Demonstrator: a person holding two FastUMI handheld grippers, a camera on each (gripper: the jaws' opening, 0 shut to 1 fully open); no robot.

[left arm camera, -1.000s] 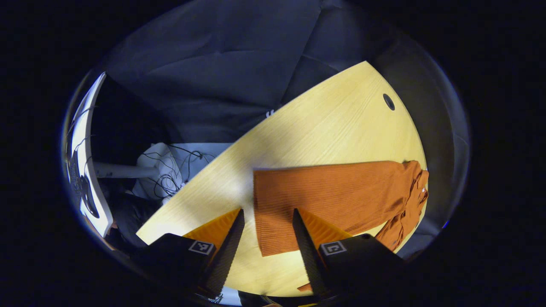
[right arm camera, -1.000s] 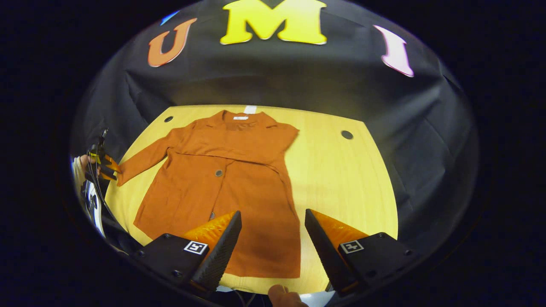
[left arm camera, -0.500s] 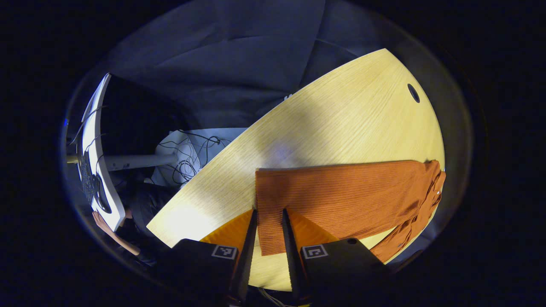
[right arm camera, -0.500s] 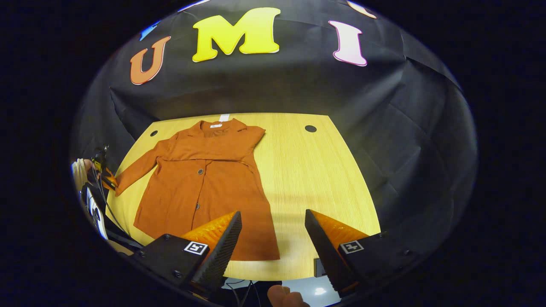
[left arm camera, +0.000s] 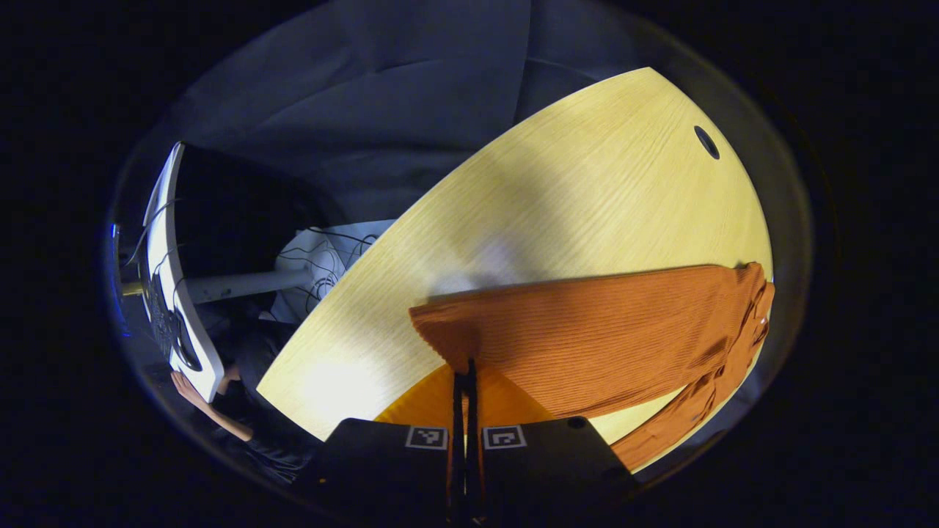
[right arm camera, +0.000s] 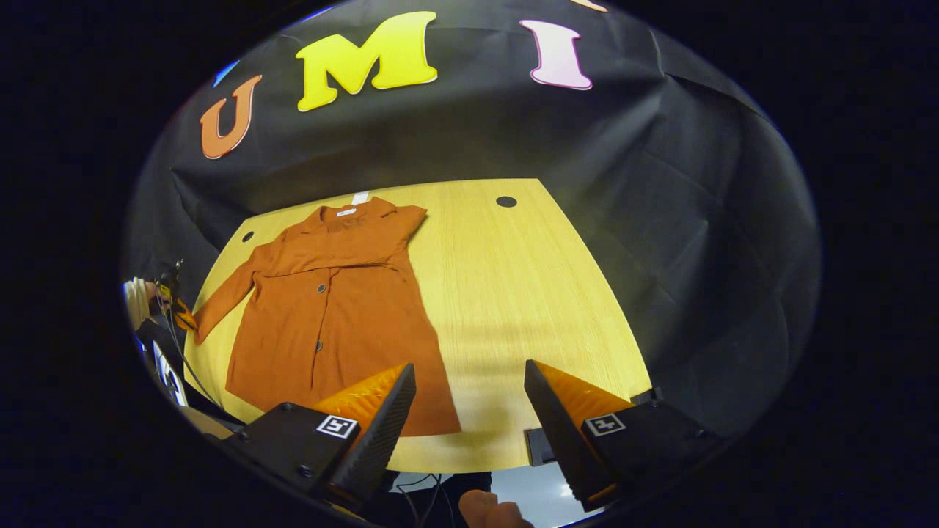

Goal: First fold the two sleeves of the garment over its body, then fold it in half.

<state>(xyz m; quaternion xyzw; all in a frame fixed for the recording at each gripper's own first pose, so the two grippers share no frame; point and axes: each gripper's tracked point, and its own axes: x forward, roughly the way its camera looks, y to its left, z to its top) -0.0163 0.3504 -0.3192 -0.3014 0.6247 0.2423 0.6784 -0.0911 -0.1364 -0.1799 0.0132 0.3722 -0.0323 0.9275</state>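
The orange buttoned garment (right arm camera: 330,323) lies flat on the wooden table (right arm camera: 528,293), collar toward the far wall. One sleeve lies folded across its chest (right arm camera: 337,257). The other sleeve (right arm camera: 220,297) stretches out to the left, where my left gripper (right arm camera: 180,314) holds its end. In the left gripper view, that left gripper (left arm camera: 463,367) is shut on the cuff of the ribbed sleeve (left arm camera: 587,330), which puckers at the grip. My right gripper (right arm camera: 469,374) is open and holds nothing, above the table's near edge, just right of the hem.
Round cable holes (right arm camera: 505,201) (right arm camera: 248,237) (left arm camera: 706,141) sit near the table's far corners. Beyond the table's left edge stand a white panel (left arm camera: 165,293) and loose cables (left arm camera: 323,257) on the floor. A hand (right arm camera: 136,301) holds the left gripper. Bare wood stretches right of the garment.
My left gripper closed its fingers onto the sleeve cuff, which now bunches and lifts a little. My right gripper drew back toward the near edge, so the garment looks smaller and further left.
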